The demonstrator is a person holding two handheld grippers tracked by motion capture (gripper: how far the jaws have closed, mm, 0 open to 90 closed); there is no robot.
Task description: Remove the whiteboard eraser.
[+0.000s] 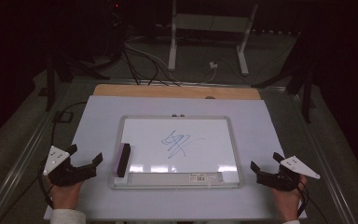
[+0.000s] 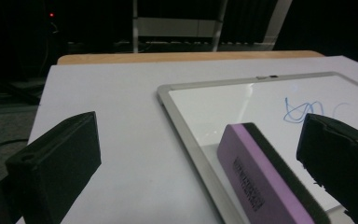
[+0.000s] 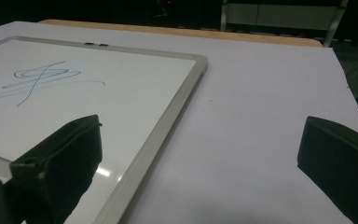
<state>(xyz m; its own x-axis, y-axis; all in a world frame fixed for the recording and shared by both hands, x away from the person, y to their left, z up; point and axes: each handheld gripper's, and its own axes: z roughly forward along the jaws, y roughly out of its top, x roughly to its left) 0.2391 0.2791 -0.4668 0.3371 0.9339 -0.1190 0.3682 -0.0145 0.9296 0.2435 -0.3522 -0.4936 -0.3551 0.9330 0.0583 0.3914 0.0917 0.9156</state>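
Note:
A whiteboard (image 1: 177, 120) with a grey frame lies flat on the white table top, a blue scribble (image 1: 176, 143) near its middle. A purple-and-black eraser (image 1: 123, 159) rests on the board's left edge. My left gripper (image 1: 85, 156) is open just left of the board, nothing between its jaws; in the left gripper view the eraser (image 2: 261, 177) lies ahead, toward the right jaw. My right gripper (image 1: 265, 162) is open beside the board's lower right corner. In the right gripper view the board's frame (image 3: 168, 112) runs between the jaws and the scribble (image 3: 42, 77) is at left.
The white sheet (image 1: 98, 116) covers a wooden table whose far edge (image 1: 177, 91) shows. A labelled tray strip (image 1: 177, 177) runs along the board's near edge. Behind the table stand a white metal stand (image 1: 205, 42) and floor cables (image 1: 140, 65).

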